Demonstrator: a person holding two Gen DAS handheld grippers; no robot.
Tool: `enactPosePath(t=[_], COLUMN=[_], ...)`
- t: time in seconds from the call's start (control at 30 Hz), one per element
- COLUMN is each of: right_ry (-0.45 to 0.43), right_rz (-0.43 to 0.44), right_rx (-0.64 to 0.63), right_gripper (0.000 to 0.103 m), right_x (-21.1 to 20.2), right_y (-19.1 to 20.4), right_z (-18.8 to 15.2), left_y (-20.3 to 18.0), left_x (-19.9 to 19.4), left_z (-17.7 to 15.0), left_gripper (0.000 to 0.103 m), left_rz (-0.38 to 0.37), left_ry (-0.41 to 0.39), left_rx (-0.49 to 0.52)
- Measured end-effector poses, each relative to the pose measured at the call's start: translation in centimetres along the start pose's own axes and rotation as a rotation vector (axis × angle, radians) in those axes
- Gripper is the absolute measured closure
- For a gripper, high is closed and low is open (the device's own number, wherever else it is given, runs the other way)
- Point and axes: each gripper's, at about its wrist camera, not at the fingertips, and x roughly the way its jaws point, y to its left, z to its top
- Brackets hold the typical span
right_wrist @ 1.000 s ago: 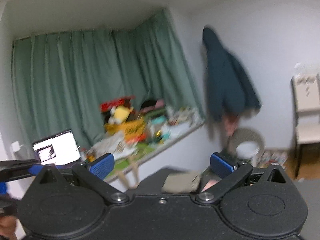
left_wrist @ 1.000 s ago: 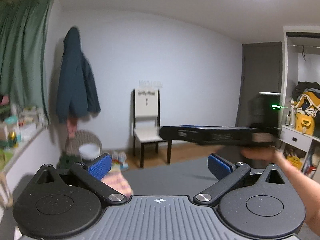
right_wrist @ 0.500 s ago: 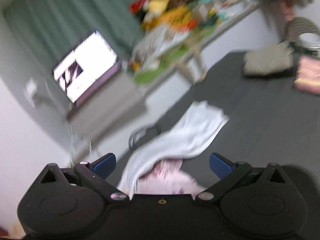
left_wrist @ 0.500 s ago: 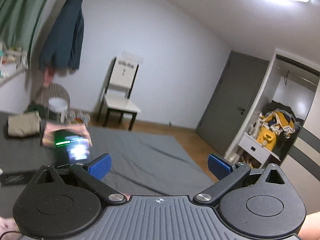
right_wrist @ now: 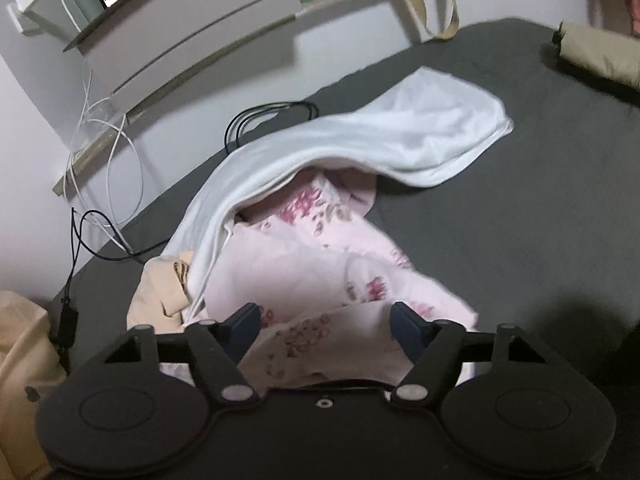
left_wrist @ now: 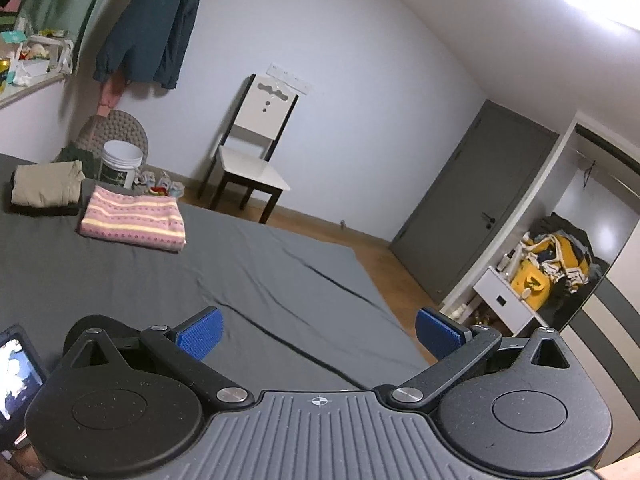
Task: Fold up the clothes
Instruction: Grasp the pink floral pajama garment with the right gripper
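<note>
Both cameras have swung down since the earlier frames: the right wrist view, which a second ago faced the green curtain and half a second ago saw the pile from a distance, now looks steeply down on it from close by, and the left wrist view has settled low over the bed.

Right gripper (right_wrist: pixel 324 322): jaws spread wide, holding nothing. The blue pads straddle the near edge of the pink floral garment (right_wrist: pixel 320 276); contact cannot be confirmed. This garment lies crumpled on the grey bed sheet (right_wrist: pixel 520 216), partly covered on its far side by a white garment (right_wrist: pixel 400 136). A beige garment (right_wrist: pixel 164 284) lies just beside both, on the left. Cables (right_wrist: pixel 112 184) run off the left edge of the bed.

Left gripper (left_wrist: pixel 318 334): jaws spread wide, empty, hovering over a bare part of the bed sheet (left_wrist: pixel 280 272), well apart from any clothing. At the far left of that view lie a folded pink striped garment (left_wrist: pixel 134 218) and a folded tan garment (left_wrist: pixel 46 184), side by side.

Assessment: two items appear finished; the pile remains unfolded. The right gripper is positioned to pick the floral garment. Expect the white garment to drag along, since it overlaps the floral one.
</note>
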Motion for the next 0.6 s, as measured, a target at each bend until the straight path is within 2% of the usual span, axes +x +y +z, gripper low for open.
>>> enactPosePath(t=[0.03,0.1,0.13,0.17,0.23,0.37,0.5,0.6], right_ry=[0.021,0.046,0.045,0.041,0.016,-0.137,-0.314,-0.422], right_rz=[0.005,-0.042,-0.059,-0.058,-0.043,0.05,0.282,0.373], right_rx=[-0.014,-0.088,-0.107,-0.101,-0.073,0.088,0.36,0.438], right_gripper=[0.041,0.059,0.081,0.093,0.094,0.095,0.097,0.097], right_x=[0.7,2.2,2.4,2.3,1.7,-2.5,-7.4,-10.7], right_y=[0.4,1.5,1.7,1.8,1.5,-0.9,-5.1,-6.7], right_z=[-0.1,-0.7,-0.9,-0.9,-0.8,0.7,3.0,4.4], left_y=[0.2,0.6,0.7,0.8,0.8,0.7,0.4,-0.2], left_x=[0.0,0.1,0.1,0.1,0.1,0.0,-0.2,-0.7], left_z=[-0.1,-0.2,-0.2,-0.3,-0.4,-0.3,-0.2,-0.4], left_gripper=[0.0,0.0,0.0,0.0,0.0,0.0,0.0,0.0], left_rz=[0.0,-0.002,-0.003,-0.005,-0.005,-0.002,-0.006,-0.007], left_ry=[0.002,0.008,0.012,0.017,0.021,0.014,0.004,-0.014], left_rx=[-0.006,-0.022,-0.031,-0.036,-0.033,-0.026,-0.026,-0.006])
